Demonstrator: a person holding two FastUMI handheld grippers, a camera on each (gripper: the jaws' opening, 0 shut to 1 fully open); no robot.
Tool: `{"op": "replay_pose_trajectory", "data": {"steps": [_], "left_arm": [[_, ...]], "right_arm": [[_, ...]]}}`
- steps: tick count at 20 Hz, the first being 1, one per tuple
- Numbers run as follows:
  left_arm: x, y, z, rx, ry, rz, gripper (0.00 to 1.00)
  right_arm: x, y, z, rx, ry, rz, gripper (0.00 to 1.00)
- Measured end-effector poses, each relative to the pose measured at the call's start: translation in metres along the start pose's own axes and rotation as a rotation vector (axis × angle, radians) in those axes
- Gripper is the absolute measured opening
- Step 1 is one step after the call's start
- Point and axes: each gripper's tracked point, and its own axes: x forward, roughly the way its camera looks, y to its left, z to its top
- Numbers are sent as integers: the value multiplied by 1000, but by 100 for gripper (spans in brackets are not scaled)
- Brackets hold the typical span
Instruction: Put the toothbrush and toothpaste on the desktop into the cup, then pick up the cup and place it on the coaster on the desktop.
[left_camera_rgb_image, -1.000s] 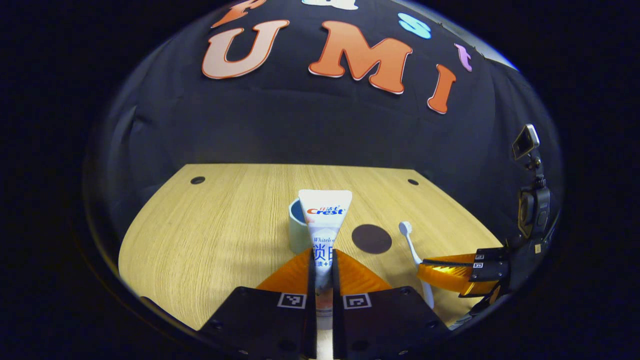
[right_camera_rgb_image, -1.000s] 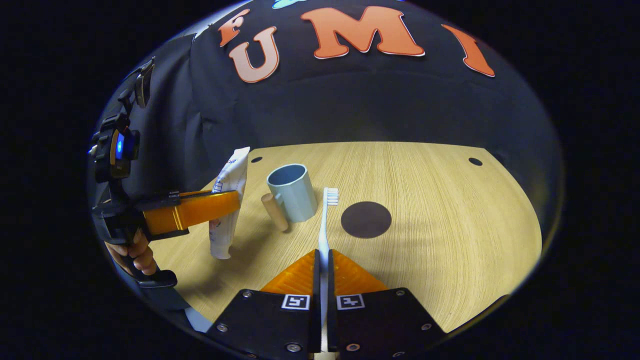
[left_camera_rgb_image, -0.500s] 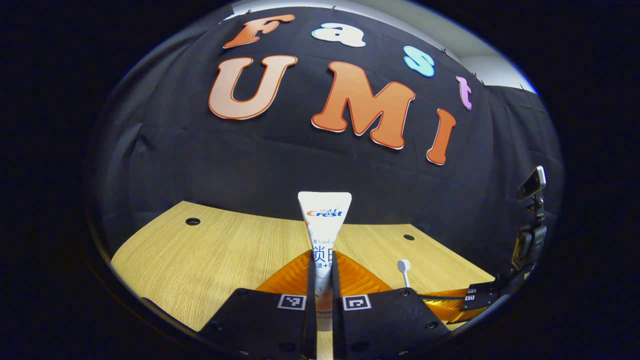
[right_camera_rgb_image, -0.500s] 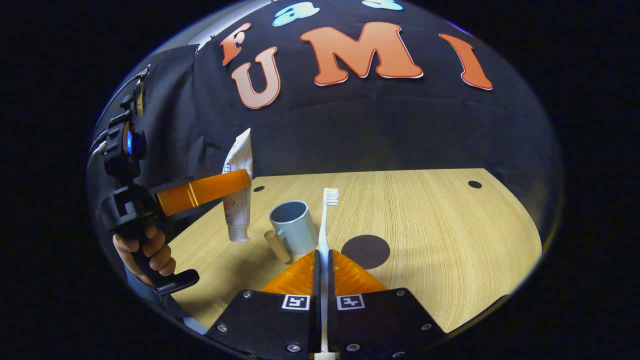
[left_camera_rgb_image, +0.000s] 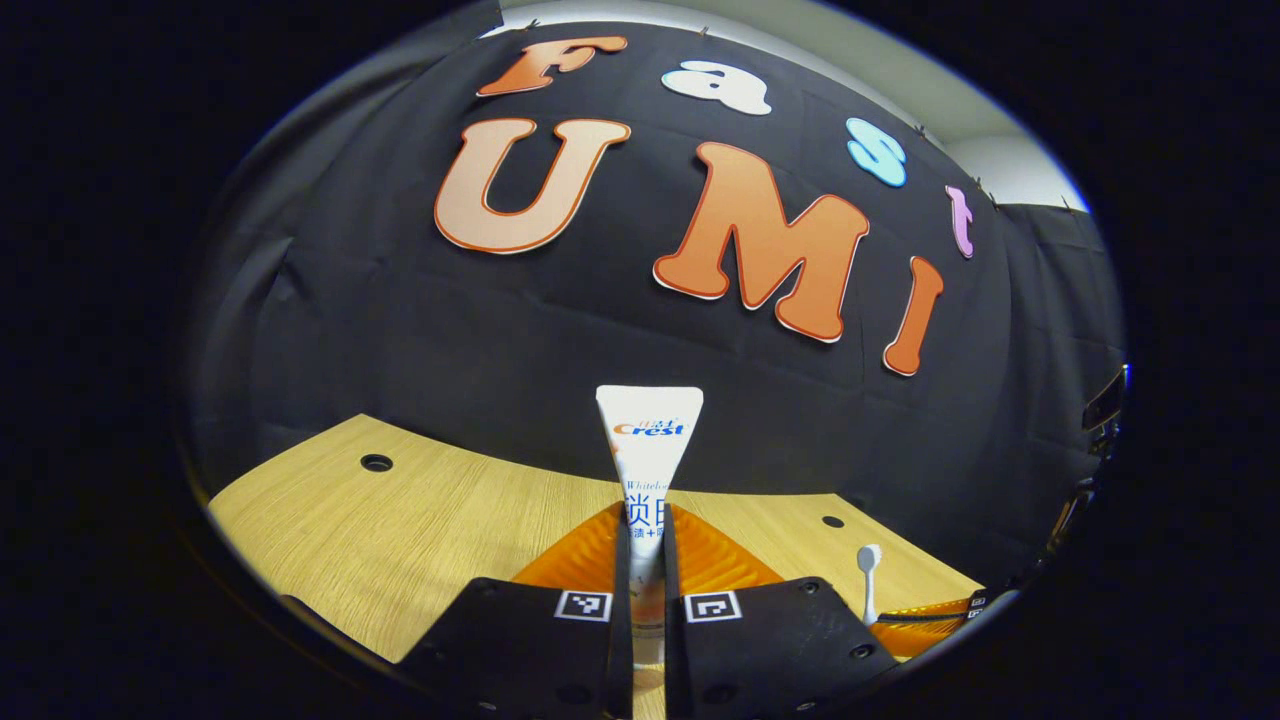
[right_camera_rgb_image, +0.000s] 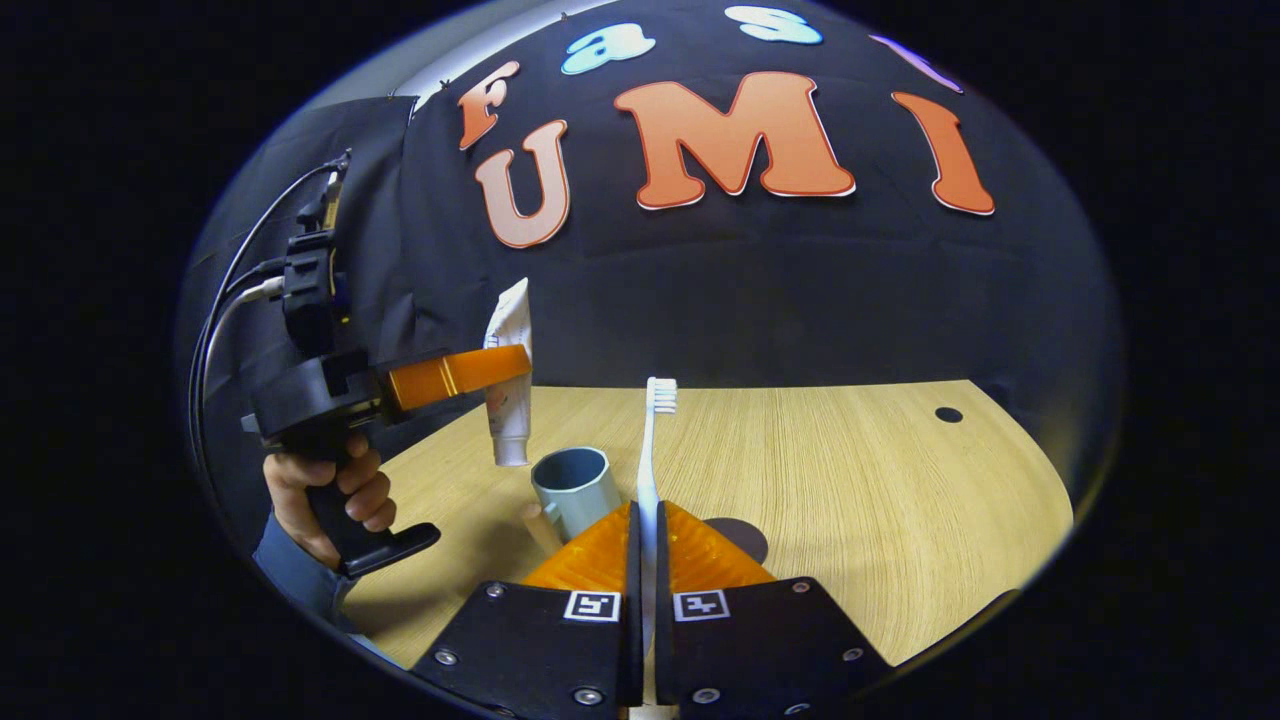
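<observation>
toothpaste (right_camera_rgb_image: 508, 400) above cup (right_camera_rgb_image: 574, 490), toothbrush (right_camera_rgb_image: 653, 440) gripped

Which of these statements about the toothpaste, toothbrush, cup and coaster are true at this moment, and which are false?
1. The left tool is shut on the toothpaste tube. True.
2. The toothbrush lies flat on the desktop. False: the right tool grips it, bristles up.
3. The tube hangs cap down above the blue cup. True.
4. The cup stands on the dark coaster. False: it stands beside it on the wood.
</observation>
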Motion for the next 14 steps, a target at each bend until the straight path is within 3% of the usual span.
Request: {"op": "replay_pose_trajectory", "data": {"steps": [7, 14], "left_arm": [[33, 10, -37, -23, 62, 7, 12], [40, 14, -77, 40, 93, 22, 12]], "right_arm": [[15, -10, 13, 15, -60, -17, 5], [29, -10, 20, 33, -98, -24, 5]]}}
